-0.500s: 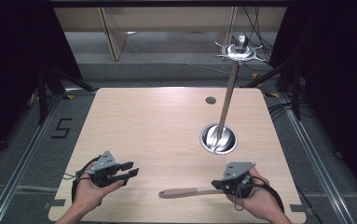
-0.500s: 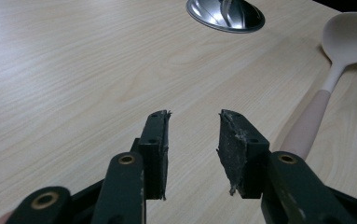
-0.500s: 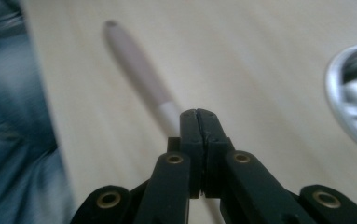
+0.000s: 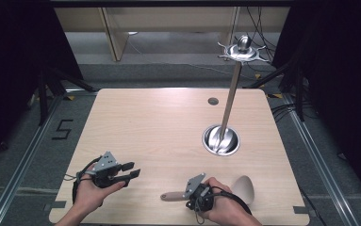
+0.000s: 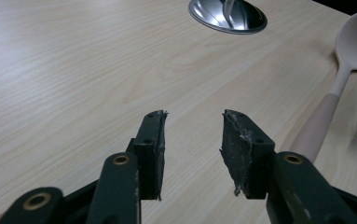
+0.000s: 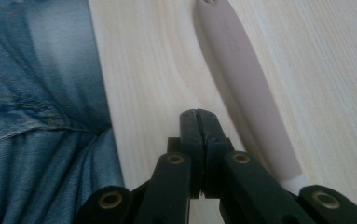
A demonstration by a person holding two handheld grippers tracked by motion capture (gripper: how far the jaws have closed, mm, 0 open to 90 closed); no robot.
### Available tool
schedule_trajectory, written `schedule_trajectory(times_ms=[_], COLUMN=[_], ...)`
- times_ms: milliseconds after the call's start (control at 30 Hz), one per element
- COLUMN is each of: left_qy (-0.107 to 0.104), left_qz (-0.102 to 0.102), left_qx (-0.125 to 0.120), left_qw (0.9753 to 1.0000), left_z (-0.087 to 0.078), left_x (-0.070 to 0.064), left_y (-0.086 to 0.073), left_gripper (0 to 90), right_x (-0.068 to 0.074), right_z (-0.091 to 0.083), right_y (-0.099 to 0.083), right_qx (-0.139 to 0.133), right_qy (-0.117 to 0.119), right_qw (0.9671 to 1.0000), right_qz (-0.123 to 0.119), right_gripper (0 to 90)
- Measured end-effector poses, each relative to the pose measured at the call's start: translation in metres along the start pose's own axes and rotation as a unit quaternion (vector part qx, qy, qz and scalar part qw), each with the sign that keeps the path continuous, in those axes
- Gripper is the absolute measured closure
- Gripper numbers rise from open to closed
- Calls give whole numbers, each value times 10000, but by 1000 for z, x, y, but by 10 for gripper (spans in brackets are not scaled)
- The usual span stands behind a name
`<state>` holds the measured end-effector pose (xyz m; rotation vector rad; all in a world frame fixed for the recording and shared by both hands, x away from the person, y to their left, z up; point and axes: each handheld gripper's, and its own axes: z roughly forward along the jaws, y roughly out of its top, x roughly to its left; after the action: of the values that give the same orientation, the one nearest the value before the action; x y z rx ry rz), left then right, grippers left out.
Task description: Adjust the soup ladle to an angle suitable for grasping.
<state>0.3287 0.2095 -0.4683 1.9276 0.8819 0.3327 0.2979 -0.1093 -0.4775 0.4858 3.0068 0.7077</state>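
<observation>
Since the earlier frame the right gripper (image 4: 198,194) has turned, its jaws pressed together on nothing, beside the ladle (image 4: 237,188). This ladle lies along the wooden table's (image 4: 159,122) near edge, bowl rightward. Left gripper (image 4: 126,171) hovers spread, farther away.

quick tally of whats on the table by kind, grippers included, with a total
Handheld grippers: 2, the left gripper with jaws apart, the right gripper with jaws closed on nothing.
Spoons: 1, a beige spoon lying flat beside the right gripper.
Metal stands: 1, a pole stand on a round shiny base.
Total: 4
</observation>
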Motion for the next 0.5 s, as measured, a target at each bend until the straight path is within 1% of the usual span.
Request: schedule_trajectory(times_ms=[33,100,133,167,200,233,267,300,333,433,467,500], left_qy=[-34,-17,-4,-14,-14,-20,-18,8,-5,-14,-22,-23], left_qz=[23,49,63,58,58,63,58,-39,67,39,26,23], left_qx=[14,38,10,6,6,8,3,6,36,48,45,48], left_qw=[10000,10000,10000,10000,10000,10000,10000,10000,10000,10000,10000,10000], left_z=[-1,-2,-2,-2,-2,-3,-3,-2,-2,-1,-1,-1], left_x=[1,2,2,1,1,1,0,-1,0,1,1,1], left_y=[-1,-1,-1,0,0,1,1,0,1,0,0,0], left_gripper=[580,572,570,569,566,563,561,561,558,557,556,556], right_x=[0,-3,-4,-4,-4,-5,-4,-4,-6,-9,-11,-13], right_z=[1,4,5,7,7,11,12,12,15,15,14,14], right_y=[1,4,5,5,5,7,8,8,10,11,12,12], right_qx=[46,91,64,86,86,125,147,147,117,124,113,88], right_qy=[-17,-43,-43,-17,-17,2,3,3,-19,-35,-96,-109], right_qw=[10000,9999,10000,10000,10000,9999,9999,9999,9999,9999,9998,9998], right_qz=[65,67,-24,23,23,16,86,86,34,84,132,161], right_gripper=[900,900,900,900,900,900,900,900,900,900,900,900])
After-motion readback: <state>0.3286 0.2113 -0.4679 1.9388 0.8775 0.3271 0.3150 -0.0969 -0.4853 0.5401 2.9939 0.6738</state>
